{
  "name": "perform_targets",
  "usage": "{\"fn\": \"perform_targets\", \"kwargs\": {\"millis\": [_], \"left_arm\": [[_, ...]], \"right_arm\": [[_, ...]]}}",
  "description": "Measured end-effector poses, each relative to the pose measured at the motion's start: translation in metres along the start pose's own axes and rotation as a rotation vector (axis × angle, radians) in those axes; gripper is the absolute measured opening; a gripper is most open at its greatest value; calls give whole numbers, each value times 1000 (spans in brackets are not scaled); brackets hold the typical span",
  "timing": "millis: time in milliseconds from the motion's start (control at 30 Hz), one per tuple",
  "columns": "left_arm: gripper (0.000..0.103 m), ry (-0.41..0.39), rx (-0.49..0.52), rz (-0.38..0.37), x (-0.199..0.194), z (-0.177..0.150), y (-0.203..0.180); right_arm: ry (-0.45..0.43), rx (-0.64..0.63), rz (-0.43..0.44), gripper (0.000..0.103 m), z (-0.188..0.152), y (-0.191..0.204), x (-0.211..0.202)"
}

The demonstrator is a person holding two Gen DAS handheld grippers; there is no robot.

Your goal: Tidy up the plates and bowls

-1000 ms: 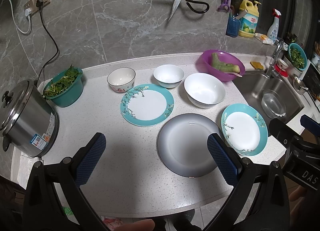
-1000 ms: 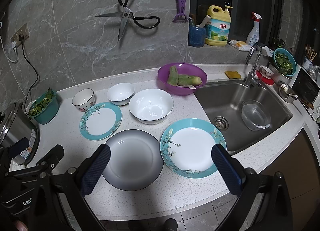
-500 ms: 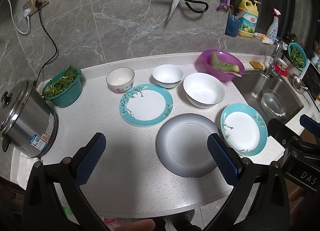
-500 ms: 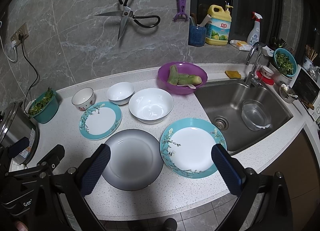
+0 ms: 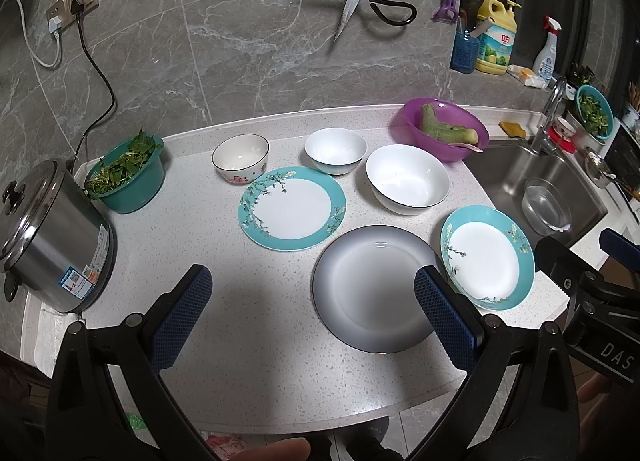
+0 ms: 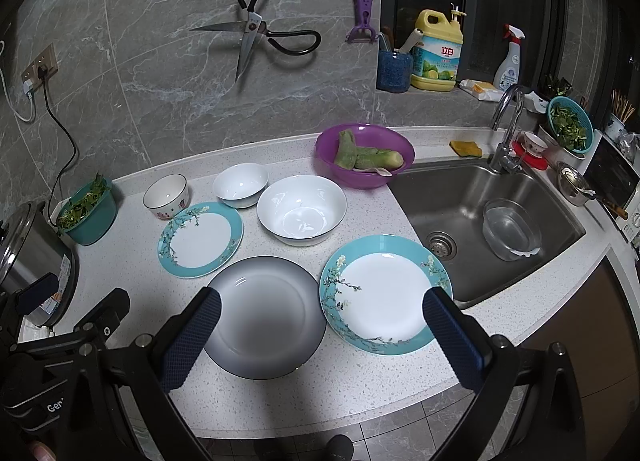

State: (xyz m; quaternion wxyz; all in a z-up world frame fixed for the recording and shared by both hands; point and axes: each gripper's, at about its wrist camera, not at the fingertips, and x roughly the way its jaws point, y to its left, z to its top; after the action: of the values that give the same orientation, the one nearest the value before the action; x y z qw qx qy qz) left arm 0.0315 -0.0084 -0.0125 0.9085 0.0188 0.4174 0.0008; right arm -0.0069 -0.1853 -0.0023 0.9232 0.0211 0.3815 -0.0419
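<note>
On the white counter lie a grey plate (image 5: pixel 370 287) (image 6: pixel 264 315), a teal floral plate (image 5: pixel 292 207) (image 6: pixel 200 239) behind it to the left, and a second teal floral plate (image 5: pixel 486 257) (image 6: pixel 384 293) by the sink. Behind them stand a large white bowl (image 5: pixel 408 183) (image 6: pixel 302 209), a small white bowl (image 5: pixel 335 150) (image 6: pixel 240 184) and a patterned bowl (image 5: pixel 240 157) (image 6: pixel 166 196). My left gripper (image 5: pixel 316 301) hovers open above the counter's front, over the grey plate's left side. My right gripper (image 6: pixel 322 325) hangs open over the gap between the grey plate and the right teal plate. Both hold nothing.
A purple bowl of vegetables (image 6: pixel 364 159) sits beside the sink (image 6: pixel 484 217), which holds a glass bowl (image 6: pixel 510 233). A steel rice cooker (image 5: pixel 48 237) and a teal basket of greens (image 5: pixel 128 175) stand at the left. Scissors (image 6: pixel 256 35) hang on the wall.
Both views have shifted only slightly; the dishes have not moved and both grippers stay open.
</note>
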Motion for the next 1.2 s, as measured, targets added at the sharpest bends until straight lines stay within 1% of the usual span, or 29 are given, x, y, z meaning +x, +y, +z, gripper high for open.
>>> {"fn": "perform_targets", "kwargs": {"millis": [367, 533, 700, 800, 867, 933, 967, 1033, 1100, 1167, 1200], "left_arm": [[103, 0, 1, -1, -1, 0, 1], [103, 13, 7, -13, 7, -2, -2], [103, 54, 21, -30, 33, -15, 8], [103, 93, 35, -62, 62, -26, 20], [103, 120, 59, -91, 85, -35, 26], [101, 182, 82, -120, 115, -42, 33], [101, 203, 87, -149, 131, -45, 38], [101, 209, 102, -180, 150, -51, 46], [101, 245, 126, -218, 179, -53, 51], [101, 269, 140, -267, 200, -51, 56], [99, 287, 151, -294, 213, -52, 57]], "right_arm": [[3, 1, 0, 103, 0, 0, 0], [12, 13, -4, 103, -4, 0, 3], [40, 42, -21, 103, -17, -4, 12], [67, 73, -26, 103, -28, -9, 19], [96, 116, 0, 103, -37, -15, 26], [138, 181, 47, 103, -50, -24, 38], [167, 233, 83, 103, -60, -31, 47], [212, 322, 141, 103, -77, -40, 61], [228, 432, 238, 102, -99, -51, 78], [239, 517, 309, 90, -117, -59, 93], [247, 555, 346, 87, -126, -62, 103]]}}
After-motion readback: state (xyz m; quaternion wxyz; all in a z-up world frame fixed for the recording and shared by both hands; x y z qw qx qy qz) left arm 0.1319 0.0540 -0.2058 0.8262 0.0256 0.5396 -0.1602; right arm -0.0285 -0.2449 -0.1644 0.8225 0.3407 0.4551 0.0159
